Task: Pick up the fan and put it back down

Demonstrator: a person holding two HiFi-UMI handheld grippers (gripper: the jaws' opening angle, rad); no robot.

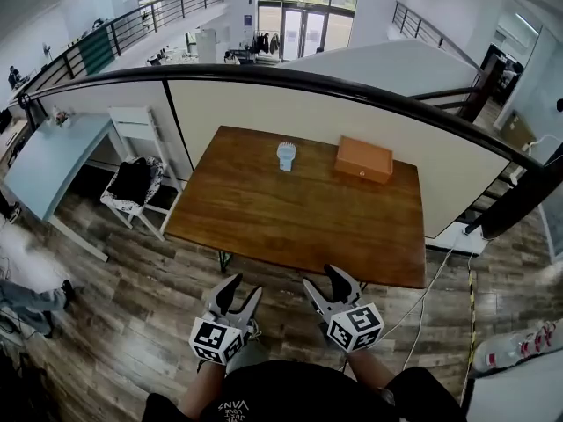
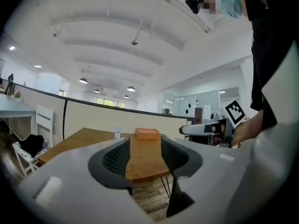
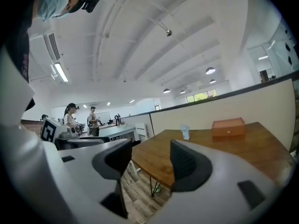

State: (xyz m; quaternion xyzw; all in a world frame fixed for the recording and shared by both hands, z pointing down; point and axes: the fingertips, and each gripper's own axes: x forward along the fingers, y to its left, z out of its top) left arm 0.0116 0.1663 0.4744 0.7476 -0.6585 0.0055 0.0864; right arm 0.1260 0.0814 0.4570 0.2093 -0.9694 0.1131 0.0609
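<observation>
A small white fan [image 1: 287, 155] stands upright at the far side of the wooden table [image 1: 290, 222], far from both grippers. It shows small in the left gripper view [image 2: 117, 133] and in the right gripper view [image 3: 185, 131]. My left gripper [image 1: 242, 290] hangs just short of the table's near edge, open, with nothing between its jaws [image 2: 145, 155]. Beside it my right gripper [image 1: 324, 280] is at the near edge too, open and empty [image 3: 150, 160]. Both point toward the table.
An orange box [image 1: 363, 159] sits right of the fan at the back of the table. A white partition with a dark rail [image 1: 369, 90] runs behind. A chair with dark cloth [image 1: 132, 183] and a light-blue table [image 1: 48, 161] stand left. A cable [image 1: 422, 310] lies on the floor at right.
</observation>
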